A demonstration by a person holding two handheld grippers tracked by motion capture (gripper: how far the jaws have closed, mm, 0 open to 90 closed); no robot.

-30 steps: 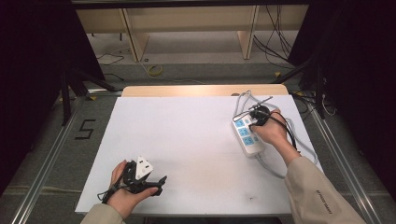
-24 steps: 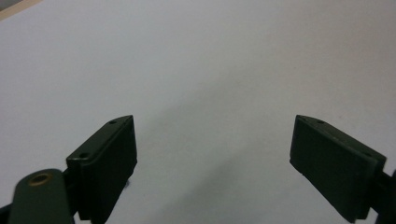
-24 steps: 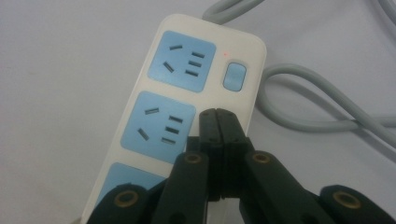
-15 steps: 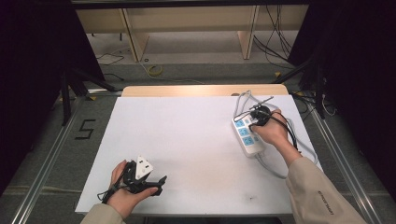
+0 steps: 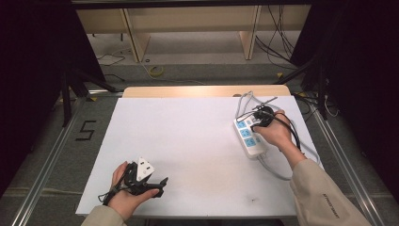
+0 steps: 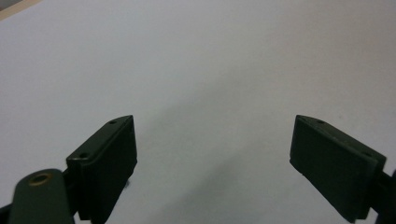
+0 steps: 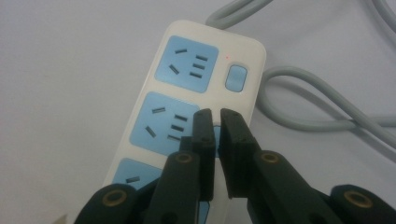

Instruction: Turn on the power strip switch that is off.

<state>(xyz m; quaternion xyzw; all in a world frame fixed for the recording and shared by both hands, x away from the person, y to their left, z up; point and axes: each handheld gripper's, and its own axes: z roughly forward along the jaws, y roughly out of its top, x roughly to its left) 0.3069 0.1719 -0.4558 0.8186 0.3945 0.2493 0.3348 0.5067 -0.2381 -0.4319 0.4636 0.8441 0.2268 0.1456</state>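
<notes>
Right tool nearly closed, hiding power strip middle switch; left tool apart.

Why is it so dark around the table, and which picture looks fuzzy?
In the high view, light falls on the white table while the room's sides stay black. In the left gripper view, the close black left gripper looks soft and casts a faint shadow. In the right gripper view, the power strip is sharp, and the near right gripper blurs slightly.

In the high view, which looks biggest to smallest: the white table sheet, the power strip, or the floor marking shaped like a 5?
1. White table sheet, by far.
2. Power strip.
3. Floor marking, which looks close to the strip in size, so their order is unsure.
</notes>
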